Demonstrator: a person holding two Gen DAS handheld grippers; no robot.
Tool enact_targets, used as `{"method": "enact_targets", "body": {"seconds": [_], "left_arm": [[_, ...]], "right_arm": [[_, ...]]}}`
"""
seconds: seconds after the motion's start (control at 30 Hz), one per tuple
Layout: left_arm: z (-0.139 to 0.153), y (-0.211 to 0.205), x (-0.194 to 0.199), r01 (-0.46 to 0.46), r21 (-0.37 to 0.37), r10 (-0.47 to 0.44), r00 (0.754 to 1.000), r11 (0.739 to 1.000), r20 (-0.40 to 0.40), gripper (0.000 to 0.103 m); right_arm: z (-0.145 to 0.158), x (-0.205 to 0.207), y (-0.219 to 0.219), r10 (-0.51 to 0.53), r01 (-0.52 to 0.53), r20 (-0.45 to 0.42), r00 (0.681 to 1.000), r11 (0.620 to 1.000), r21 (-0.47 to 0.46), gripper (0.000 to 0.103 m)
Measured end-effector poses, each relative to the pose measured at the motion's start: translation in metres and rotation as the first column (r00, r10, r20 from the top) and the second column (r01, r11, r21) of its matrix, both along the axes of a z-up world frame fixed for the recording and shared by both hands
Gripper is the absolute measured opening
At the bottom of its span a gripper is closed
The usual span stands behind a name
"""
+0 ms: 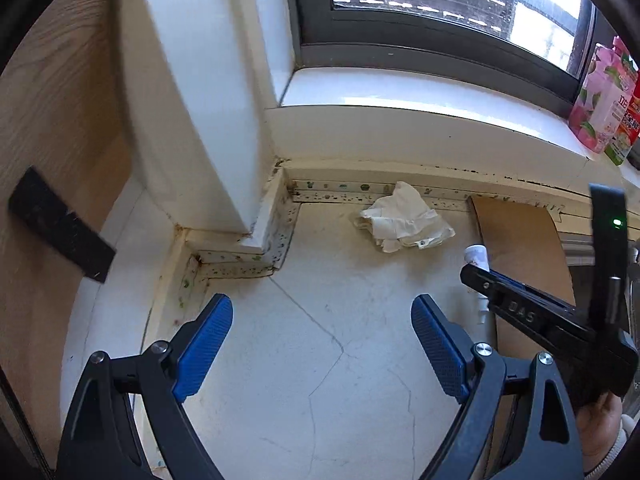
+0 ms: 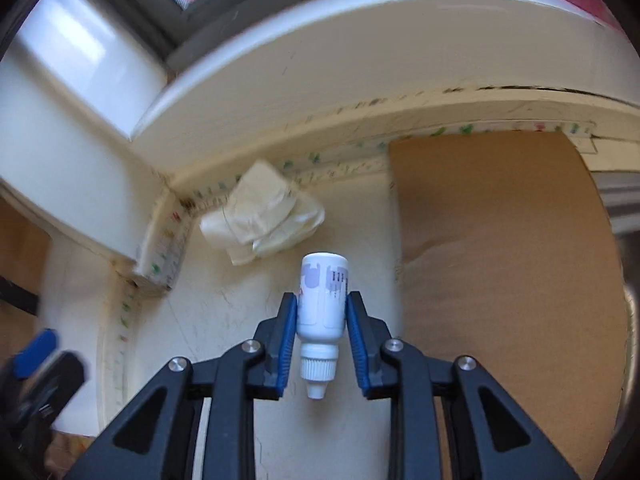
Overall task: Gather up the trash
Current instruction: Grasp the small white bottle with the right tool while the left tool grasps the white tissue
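- Two grippers are over a white counter under a window; the right gripper [image 2: 322,320] has its blue pads [image 2: 287,344] narrowed onto the sides of a small white dropper bottle [image 2: 322,308], which lies between them with its ribbed cap and nozzle pointing back toward the camera.
- The pads appear to touch the bottle's labelled body on both sides, so I judge it gripped or very nearly so.
- The left gripper [image 1: 322,344] stands wide open with nothing between its fingers [image 1: 204,344], hovering above bare counter [image 1: 320,360] on the near side.
- The bottle will likely feel light and stiff, its smooth plastic a little slippery; the straight labelled middle is the sound place to hold, not the tapering neck or cap.
- Just beyond the bottle, to the far left of it, lies a crumpled white tissue [image 2: 264,216], close to the stained strip at the foot of the wall.
- The tissue should be soft and almost weightless; it will squash flat, so pinching a raised fold near its middle should serve best.
- A brown cardboard sheet [image 2: 504,264] lies flat on the counter to the right of the bottle.
- Farther off, on the white sill at the far right, stands a pink carton [image 1: 604,100].
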State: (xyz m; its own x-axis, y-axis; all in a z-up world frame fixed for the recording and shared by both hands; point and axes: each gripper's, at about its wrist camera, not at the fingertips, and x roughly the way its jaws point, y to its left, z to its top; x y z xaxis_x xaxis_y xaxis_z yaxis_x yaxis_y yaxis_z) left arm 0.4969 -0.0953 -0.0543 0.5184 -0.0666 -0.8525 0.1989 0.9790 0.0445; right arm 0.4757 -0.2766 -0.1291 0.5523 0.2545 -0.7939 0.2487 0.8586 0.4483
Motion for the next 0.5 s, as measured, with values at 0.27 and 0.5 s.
{"method": "enact_targets", "body": {"seconds": [0.27,0.5], "left_arm": [[-0.034,-0.05,0.063,0.023,-0.09,-0.035,0.991,0.996,-0.129,0.09],[-0.067,-0.071,0.114,-0.042,-0.161,0.009,0.98,0.986,-0.199,0.09]], "right_arm": [[0.0,-0.035,-0.086,-0.256,0.243,0.114,0.96,0.963,0.118,0.025],[-0.008,-0.048,-0.123,-0.308,0.29,0.124,0.943,0.946,0.141,0.025]]}}
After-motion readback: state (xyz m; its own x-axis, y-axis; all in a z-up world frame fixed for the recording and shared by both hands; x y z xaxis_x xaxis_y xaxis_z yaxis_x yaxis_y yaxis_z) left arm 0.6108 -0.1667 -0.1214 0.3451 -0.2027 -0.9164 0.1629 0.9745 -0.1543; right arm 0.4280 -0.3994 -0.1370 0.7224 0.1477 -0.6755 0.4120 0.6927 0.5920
